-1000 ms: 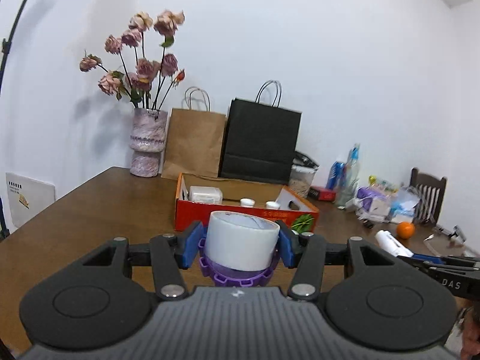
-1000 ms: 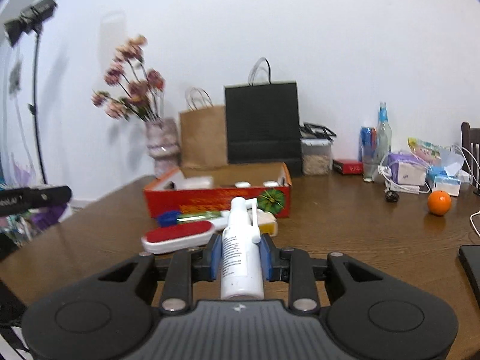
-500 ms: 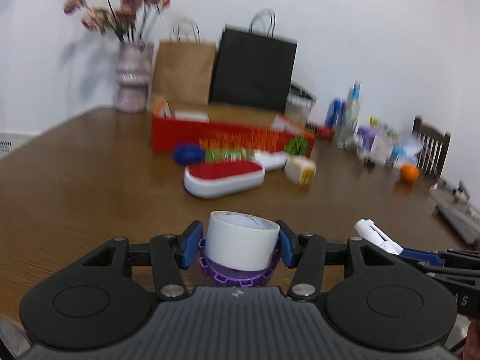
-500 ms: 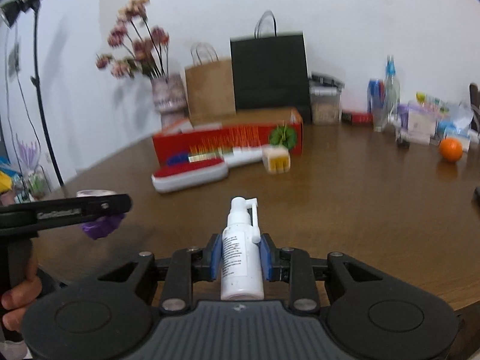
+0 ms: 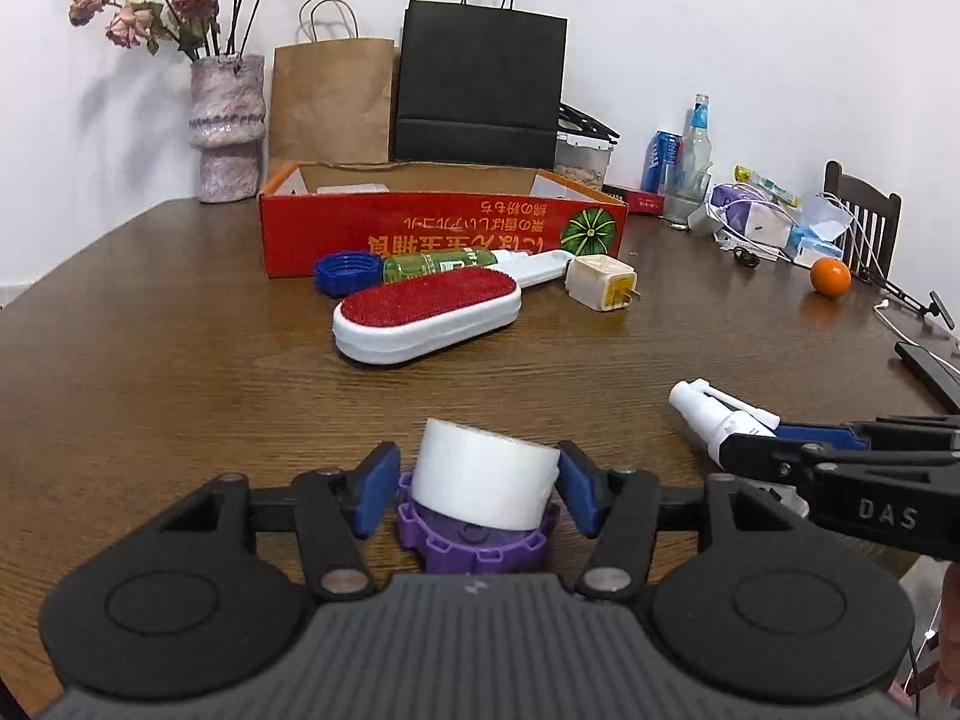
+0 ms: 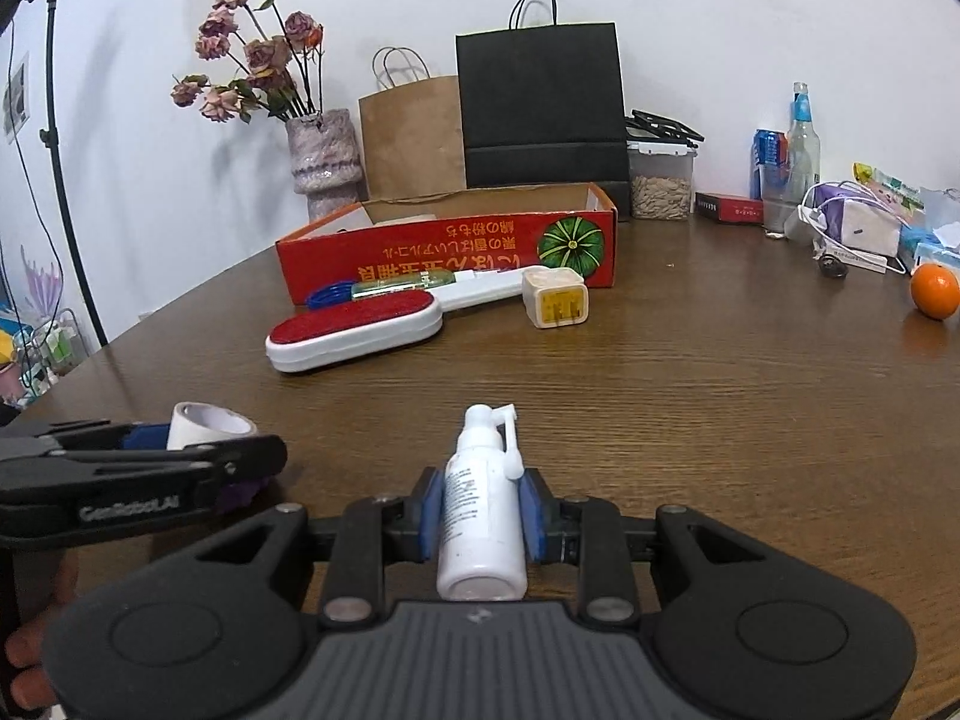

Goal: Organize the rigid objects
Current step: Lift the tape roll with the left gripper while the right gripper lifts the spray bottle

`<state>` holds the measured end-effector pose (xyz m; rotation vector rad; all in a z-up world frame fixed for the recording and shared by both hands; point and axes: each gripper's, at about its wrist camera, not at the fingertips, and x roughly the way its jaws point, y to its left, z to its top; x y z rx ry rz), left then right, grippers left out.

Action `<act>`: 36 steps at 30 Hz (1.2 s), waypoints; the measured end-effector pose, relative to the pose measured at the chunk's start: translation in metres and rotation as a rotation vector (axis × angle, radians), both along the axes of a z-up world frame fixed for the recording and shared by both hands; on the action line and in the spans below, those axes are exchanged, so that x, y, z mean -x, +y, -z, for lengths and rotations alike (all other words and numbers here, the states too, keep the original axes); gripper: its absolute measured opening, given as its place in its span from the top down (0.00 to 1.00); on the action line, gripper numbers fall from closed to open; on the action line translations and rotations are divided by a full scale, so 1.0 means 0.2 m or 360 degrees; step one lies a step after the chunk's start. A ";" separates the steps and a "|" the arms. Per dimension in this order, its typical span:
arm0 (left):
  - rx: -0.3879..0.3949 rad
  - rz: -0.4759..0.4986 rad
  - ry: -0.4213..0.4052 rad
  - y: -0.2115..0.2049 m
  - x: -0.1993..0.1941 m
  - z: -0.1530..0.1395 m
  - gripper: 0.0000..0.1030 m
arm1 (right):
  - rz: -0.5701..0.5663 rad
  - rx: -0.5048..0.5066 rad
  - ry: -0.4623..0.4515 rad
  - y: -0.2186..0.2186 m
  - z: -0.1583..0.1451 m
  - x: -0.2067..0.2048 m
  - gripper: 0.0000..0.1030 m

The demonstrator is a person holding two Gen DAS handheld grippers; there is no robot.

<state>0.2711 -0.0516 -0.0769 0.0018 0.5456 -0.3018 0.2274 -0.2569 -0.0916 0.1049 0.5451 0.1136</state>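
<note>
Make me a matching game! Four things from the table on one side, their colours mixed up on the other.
Things:
1. lint brush
2. bottle cap
3. tall paper bag
4. round fruit

Colours:
A. orange
B. black
C. red and white
D. blue

Pairs: 1-C, 2-D, 3-B, 4-A

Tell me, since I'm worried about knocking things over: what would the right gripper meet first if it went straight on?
Probably bare table, since the right gripper, shut on the spray bottle, points slightly downward. Beyond that lies the yellow-faced charger cube; depth is uncertain.
</note>
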 end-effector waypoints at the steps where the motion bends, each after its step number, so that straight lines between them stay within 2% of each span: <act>1: -0.0004 0.0013 -0.0005 0.00 0.00 -0.01 0.39 | 0.0001 -0.0001 0.0000 0.00 0.00 0.00 0.73; 3: -0.0011 0.0018 0.0005 0.00 -0.01 -0.02 0.30 | 0.0005 -0.0002 0.0002 0.00 0.00 -0.01 0.73; 7: -0.0015 0.0061 -0.0006 -0.01 0.00 -0.04 0.30 | -0.0005 0.0026 0.0018 0.00 0.01 -0.01 0.73; 8: -0.0036 0.0075 -0.0012 -0.02 0.00 -0.05 0.32 | -0.0006 0.0031 0.0022 0.01 0.01 -0.01 0.73; 9: -0.0064 0.0082 -0.0014 -0.03 -0.01 -0.04 0.43 | -0.0007 0.0030 0.0029 0.01 0.02 -0.01 0.73; 11: -0.0106 0.0090 -0.0012 -0.04 -0.01 -0.03 0.56 | -0.0006 0.0020 0.0029 0.01 0.02 -0.01 0.73; 16: -0.0086 0.0116 -0.0037 -0.05 -0.01 -0.04 0.56 | -0.0006 -0.0002 0.0024 0.00 0.02 0.00 0.74; 20: 0.0012 0.0061 -0.0064 0.00 -0.01 -0.09 0.56 | 0.0000 -0.0015 -0.0029 0.00 -0.01 0.03 0.74; 22: 0.0108 0.0015 -0.0074 0.05 -0.02 -0.13 0.56 | 0.0003 -0.0013 -0.0065 0.00 -0.03 0.05 0.74; 25: 0.0321 -0.0027 -0.0017 0.17 -0.05 -0.18 0.56 | 0.0006 -0.0011 -0.0102 0.00 -0.06 0.08 0.74; 27: 0.0411 -0.0084 -0.0001 0.24 -0.05 -0.21 0.56 | 0.0005 -0.0007 -0.0125 0.00 -0.09 0.11 0.74; 32: 0.0460 -0.0125 -0.0103 0.34 0.07 -0.30 0.56 | 0.0010 -0.0001 -0.0205 0.03 -0.15 0.22 0.74; 36: 0.0454 -0.0157 -0.0233 0.38 0.25 -0.37 0.56 | 0.0005 0.0012 -0.0286 0.05 -0.21 0.35 0.74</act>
